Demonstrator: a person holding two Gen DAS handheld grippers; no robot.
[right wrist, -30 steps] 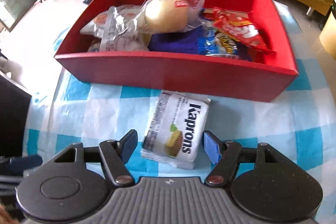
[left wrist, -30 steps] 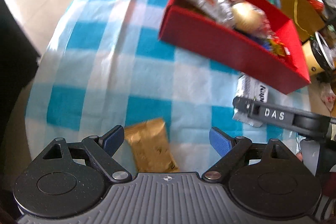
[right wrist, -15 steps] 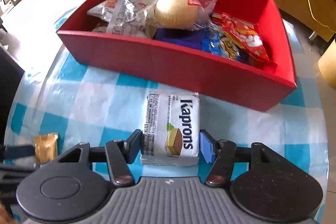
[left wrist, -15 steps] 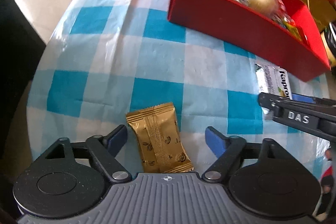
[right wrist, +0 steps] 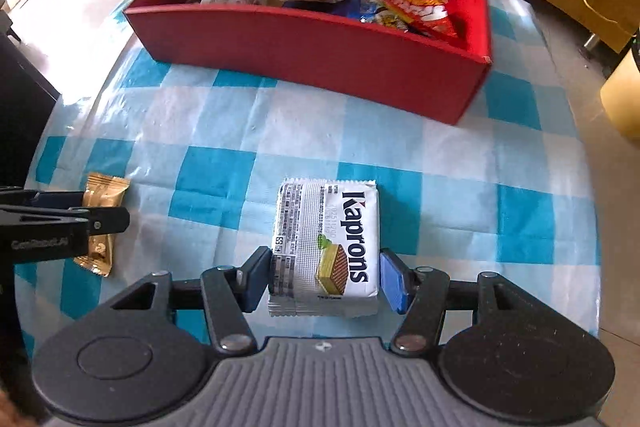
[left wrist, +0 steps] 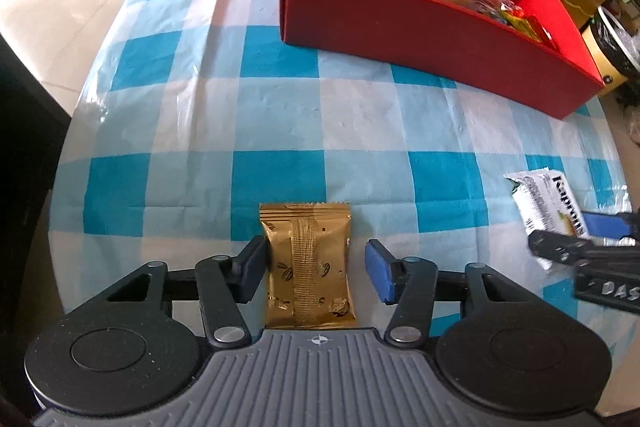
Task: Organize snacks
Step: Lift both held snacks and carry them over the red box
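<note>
In the left wrist view, the left gripper (left wrist: 316,267) is seen with its jaws open around the gold snack packet (left wrist: 308,267) lying on the checkered desk (left wrist: 240,115); the left pad touches the packet, a gap remains at the right pad, and the red box (left wrist: 420,27) of snacks is located at 1 o'clock. In the right wrist view, the right gripper (right wrist: 326,277) is seen with its jaws nearly closed on the Kaprons wafer pack (right wrist: 326,247), a slight gap showing at the right pad, with the red box (right wrist: 312,47) at 12 o'clock.

Your table wears a blue-and-white checked cloth (left wrist: 280,115). On it sit a red box (right wrist: 320,51) of snacks at the far side, a gold snack packet (left wrist: 308,263) near left, and a white Kaprons wafer pack (right wrist: 328,247) near right.
</note>
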